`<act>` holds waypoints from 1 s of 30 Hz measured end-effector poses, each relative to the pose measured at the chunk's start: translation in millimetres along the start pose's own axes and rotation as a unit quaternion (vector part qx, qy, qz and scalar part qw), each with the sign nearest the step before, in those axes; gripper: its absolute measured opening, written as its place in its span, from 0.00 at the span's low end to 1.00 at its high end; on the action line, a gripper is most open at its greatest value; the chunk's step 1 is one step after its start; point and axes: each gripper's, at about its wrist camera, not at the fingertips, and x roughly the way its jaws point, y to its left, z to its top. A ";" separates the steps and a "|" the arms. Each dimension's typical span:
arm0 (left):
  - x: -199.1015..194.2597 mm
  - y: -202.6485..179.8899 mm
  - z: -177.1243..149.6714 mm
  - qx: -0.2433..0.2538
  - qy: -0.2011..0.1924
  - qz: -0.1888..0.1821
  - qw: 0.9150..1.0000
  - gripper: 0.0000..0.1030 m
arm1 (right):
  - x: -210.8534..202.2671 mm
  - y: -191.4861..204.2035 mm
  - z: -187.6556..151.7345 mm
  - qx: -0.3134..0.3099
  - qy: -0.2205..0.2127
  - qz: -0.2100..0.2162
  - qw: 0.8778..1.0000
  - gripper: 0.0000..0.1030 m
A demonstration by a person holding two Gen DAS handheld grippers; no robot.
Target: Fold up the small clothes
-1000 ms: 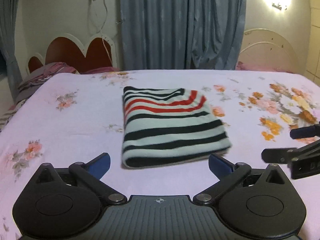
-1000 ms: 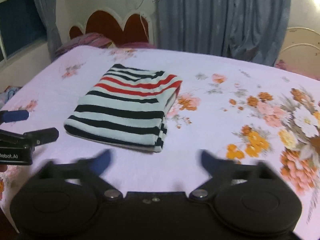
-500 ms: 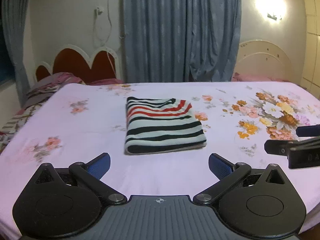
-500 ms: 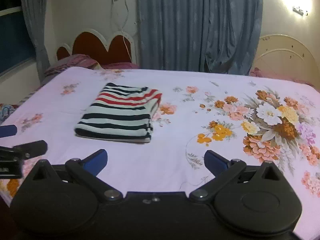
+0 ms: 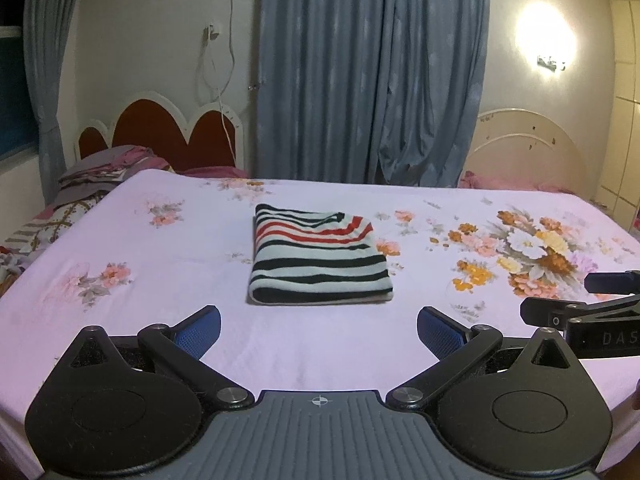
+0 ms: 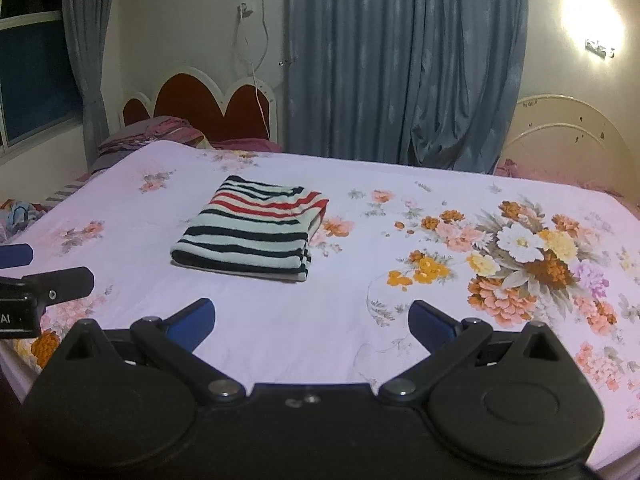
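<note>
- Left wrist view: left gripper (image 5: 319,322) at 6 o'clock, jaws spread wide and holding nothing; blue pads (image 5: 199,330) frame bare sheet.
- Shirt (image 5: 318,256), striped black, white and red, folded into a flat rectangle, lies at 12 o'clock of the left gripper, apart from it; near edge thick and rounded, left edge straight, far right corner rounded.
- Bed (image 5: 120,240) in a floral sheet: bare fabric rings the shirt on all sides, widest toward 9 o'clock and 3 o'clock; a bouquet print (image 5: 532,256) sits at 2 o'clock.
- Right gripper (image 5: 568,300) enters at 3 o'clock, well apart from the shirt.
- Right wrist view: right gripper (image 6: 311,320) at 6 o'clock, jaws likewise wide apart and empty; shirt (image 6: 250,230) at 11 o'clock, its layered edges facing 3 o'clock.
- Left gripper (image 6: 44,272) shows at 9 o'clock, beside the bed's near edge (image 6: 16,360).
- Curtain (image 6: 404,60) and headboard (image 6: 208,100) stand beyond the far edge.
</note>
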 end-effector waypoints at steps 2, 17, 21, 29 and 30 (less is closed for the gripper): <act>-2.7 -1.5 1.4 0.001 -0.002 -0.001 1.000 1.00 | -2.4 -0.2 0.8 0.001 -0.003 -0.002 1.000 0.99; -5.2 -3.4 3.7 0.003 -0.004 0.000 1.000 1.00 | -8.9 1.2 1.4 0.002 -0.011 -0.005 1.000 0.99; -5.4 -4.4 3.5 0.004 -0.004 -0.001 1.000 1.00 | -9.1 0.9 1.7 0.001 -0.010 -0.005 1.000 0.99; -5.2 -5.4 3.7 0.011 -0.005 -0.002 1.000 1.00 | -10.4 -0.2 2.6 0.003 -0.012 -0.005 1.000 0.99; -5.0 -5.6 3.8 0.011 -0.006 -0.002 1.000 1.00 | -10.4 -0.2 2.7 0.002 -0.012 -0.005 1.000 0.99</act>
